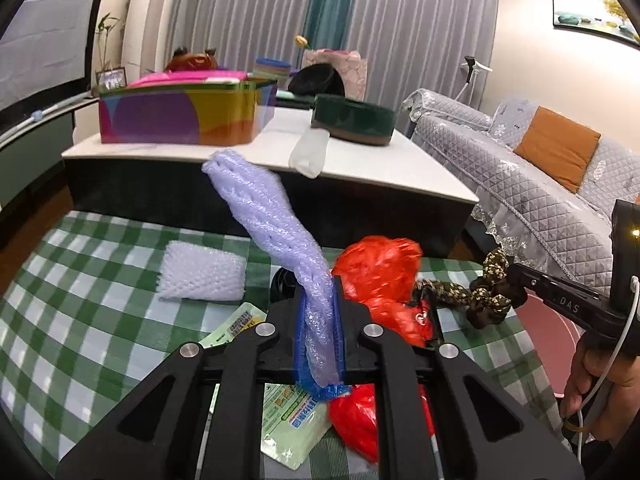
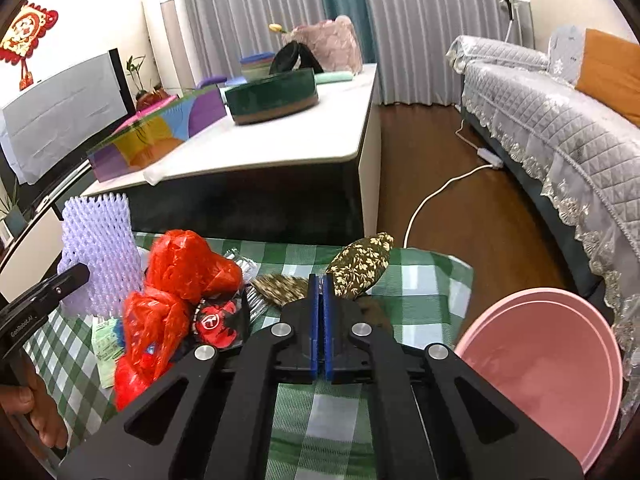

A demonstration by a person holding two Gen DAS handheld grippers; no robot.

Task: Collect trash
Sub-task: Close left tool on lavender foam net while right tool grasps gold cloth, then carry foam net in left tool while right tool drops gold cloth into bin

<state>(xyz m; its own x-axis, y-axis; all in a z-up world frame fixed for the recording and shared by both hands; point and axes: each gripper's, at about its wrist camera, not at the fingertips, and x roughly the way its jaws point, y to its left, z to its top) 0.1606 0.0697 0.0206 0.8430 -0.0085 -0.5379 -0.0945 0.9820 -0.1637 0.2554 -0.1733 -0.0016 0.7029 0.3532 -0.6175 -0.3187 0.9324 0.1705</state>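
The left gripper (image 1: 319, 332) is clamped on a lilac foam net sleeve (image 1: 272, 232), which is pinched flat between the blue pads (image 1: 299, 344) and rises twisted and tilted to the upper left above the cloth. In the right wrist view the same sleeve (image 2: 98, 256) is seen broadside, its diamond mesh spread open. The right gripper (image 2: 319, 332) is closed on a floral fabric piece (image 2: 360, 266), dark brown with cream sprigs; its pads are pressed nearly together, and the fabric is seen gathered at the fingertips in the left wrist view (image 1: 490, 292).

A crumpled red plastic bag (image 2: 180, 280) is noted on the green checked cloth (image 2: 420, 292), between the two grippers and touching the fabric's trailing end. A white foam net pad (image 1: 202, 272) lies flat on the cloth, apart from the bag on its left. Printed green-and-white wrappers (image 1: 288, 428) are seen under the left gripper's linkage, and a red-and-black wrapper (image 2: 218, 322) just beside the bag.

A pink basin (image 2: 548, 380) stands at the cloth's right edge, tilted toward the camera. The far edge of the cloth is bounded by a dark-sided white-topped table (image 2: 280, 148). Bare wooden floor (image 2: 460, 200), crossed by a white cable (image 2: 436, 194), lies open between the table and the quilted sofa (image 2: 560, 140).
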